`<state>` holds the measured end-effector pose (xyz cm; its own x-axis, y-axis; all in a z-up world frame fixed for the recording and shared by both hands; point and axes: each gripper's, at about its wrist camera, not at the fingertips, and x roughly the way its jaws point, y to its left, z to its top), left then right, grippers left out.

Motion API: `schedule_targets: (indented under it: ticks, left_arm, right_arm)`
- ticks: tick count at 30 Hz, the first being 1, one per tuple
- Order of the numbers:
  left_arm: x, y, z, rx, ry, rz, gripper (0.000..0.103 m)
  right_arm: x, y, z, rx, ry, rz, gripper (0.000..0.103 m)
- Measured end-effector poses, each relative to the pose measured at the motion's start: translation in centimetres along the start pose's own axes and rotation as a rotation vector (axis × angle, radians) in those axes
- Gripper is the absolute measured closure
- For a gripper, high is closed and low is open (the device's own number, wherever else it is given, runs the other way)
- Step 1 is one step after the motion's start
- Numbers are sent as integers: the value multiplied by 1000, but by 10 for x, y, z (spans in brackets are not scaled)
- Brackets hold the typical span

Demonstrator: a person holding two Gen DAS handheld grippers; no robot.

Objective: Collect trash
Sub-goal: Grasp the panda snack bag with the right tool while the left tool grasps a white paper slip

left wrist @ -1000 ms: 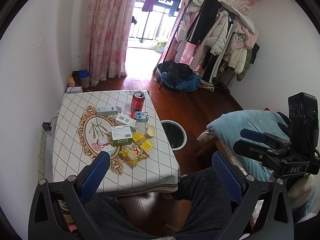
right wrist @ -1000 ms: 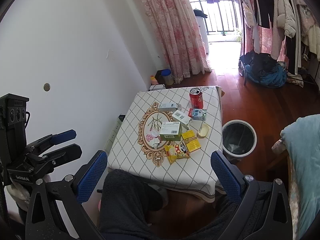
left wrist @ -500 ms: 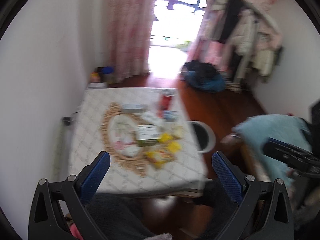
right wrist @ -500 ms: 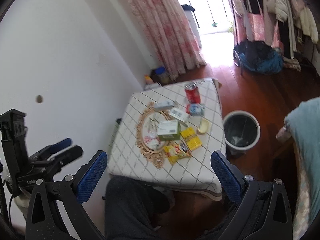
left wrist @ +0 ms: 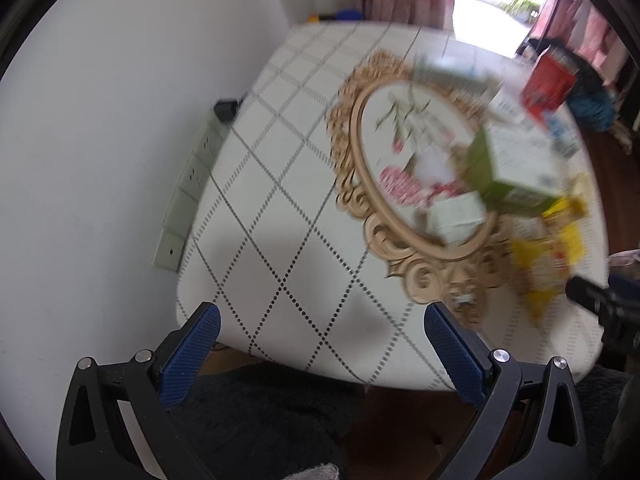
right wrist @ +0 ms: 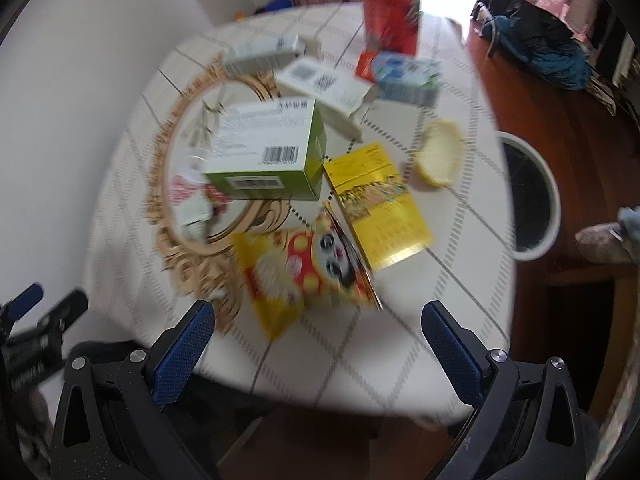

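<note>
Trash lies on a low table with a white diamond-check cloth (right wrist: 360,340): a green-and-white box (right wrist: 268,148), a yellow box (right wrist: 376,204), a yellow-and-red snack bag (right wrist: 296,272), a red can (right wrist: 390,20), a blue-and-white carton (right wrist: 404,74), white boxes (right wrist: 324,84) and a pale shell-shaped piece (right wrist: 438,154). My right gripper (right wrist: 316,344) is open just above the table's near edge, in front of the snack bag. My left gripper (left wrist: 320,352) is open over the near left part of the cloth (left wrist: 280,240), with the green box (left wrist: 516,168) and red can (left wrist: 548,80) to its right.
A white-rimmed bin with a dark liner (right wrist: 528,196) stands on the wooden floor right of the table. A white wall with a power strip (left wrist: 188,184) runs along the left. Dark bags (right wrist: 540,52) lie on the floor beyond. A person's dark-clothed legs (left wrist: 260,420) are below the grippers.
Both grippers have moved forward and down toward the table, so the trash now fills the views. Both stay open and nothing on the table has shifted.
</note>
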<state>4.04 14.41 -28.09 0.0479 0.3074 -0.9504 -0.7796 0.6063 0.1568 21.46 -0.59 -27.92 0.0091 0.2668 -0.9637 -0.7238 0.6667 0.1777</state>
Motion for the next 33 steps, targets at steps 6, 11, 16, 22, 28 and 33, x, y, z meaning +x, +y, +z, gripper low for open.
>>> schedule_targets:
  ticks: [6, 11, 16, 22, 28, 33]
  left_arm:
    - [47, -9, 5, 9, 84, -9, 0]
    - [48, -16, 8, 47, 77, -41, 0]
    - [38, -44, 19, 174, 10, -84, 0]
    - [36, -81, 40, 310, -54, -134, 3]
    - [61, -110, 55, 423, -26, -130, 61]
    - [59, -100, 49, 378, -36, -138, 62]
  right_arm:
    - [63, 12, 15, -27, 97, -16, 4]
    - [53, 22, 6, -63, 42, -41, 40]
    - [37, 3, -3, 10, 56, 17, 45]
    - [9, -46, -18, 157, 21, 13, 45]
    - [15, -77, -25, 268, 48, 34, 45]
    - [22, -83, -32, 276, 58, 23, 45]
